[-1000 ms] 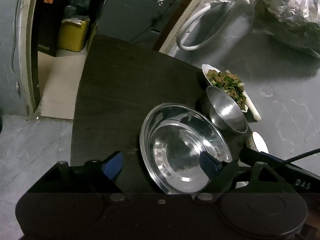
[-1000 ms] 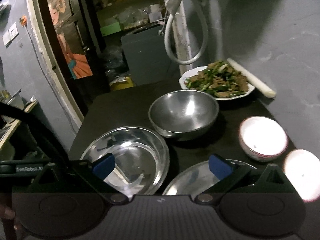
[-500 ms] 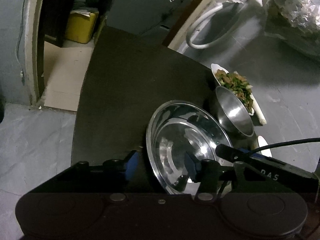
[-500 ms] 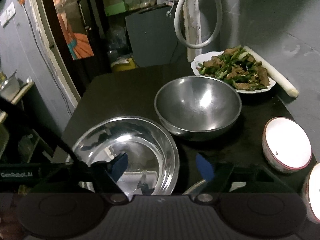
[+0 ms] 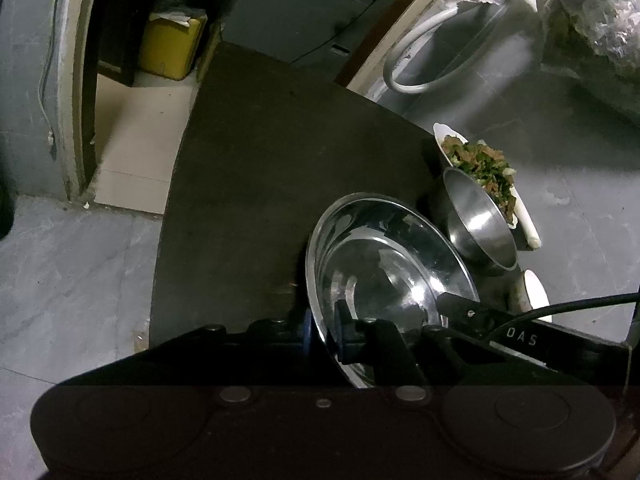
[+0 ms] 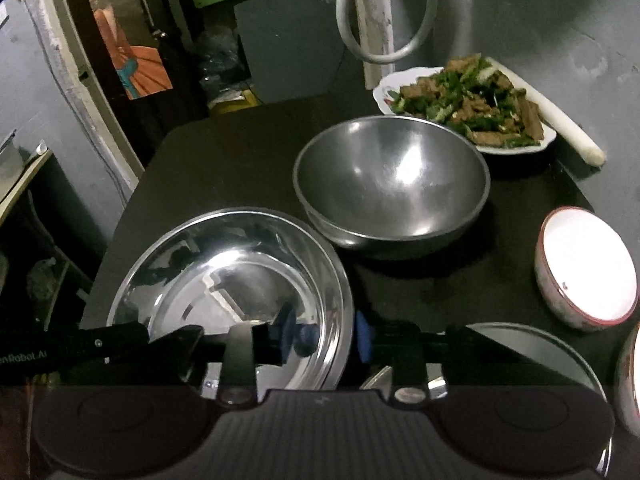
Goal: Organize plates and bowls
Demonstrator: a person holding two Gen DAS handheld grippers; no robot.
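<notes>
A shiny shallow steel basin (image 5: 384,264) (image 6: 236,276) sits on the dark table (image 5: 260,180) (image 6: 224,160). My left gripper (image 5: 324,328) is shut on its near left rim. My right gripper (image 6: 324,336) is shut on its right rim, one finger inside and one outside. A deeper matte steel bowl (image 6: 392,180) (image 5: 476,220) stands just behind the basin. A flat steel plate (image 6: 532,356) lies under my right gripper at the front. A white bowl with a red rim (image 6: 584,268) (image 5: 536,296) sits at the right.
A white plate of green beans and meat (image 6: 468,108) (image 5: 484,168) stands at the back right by the grey wall, with a white leek stalk (image 6: 560,120) beside it. Another white bowl (image 6: 628,376) shows at the right edge. The table's left edge drops to the floor.
Both grippers have closed from wide open onto the shiny basin's rim, the left on its left side and the right on its right side. Both cameras have moved closer to the basin.
</notes>
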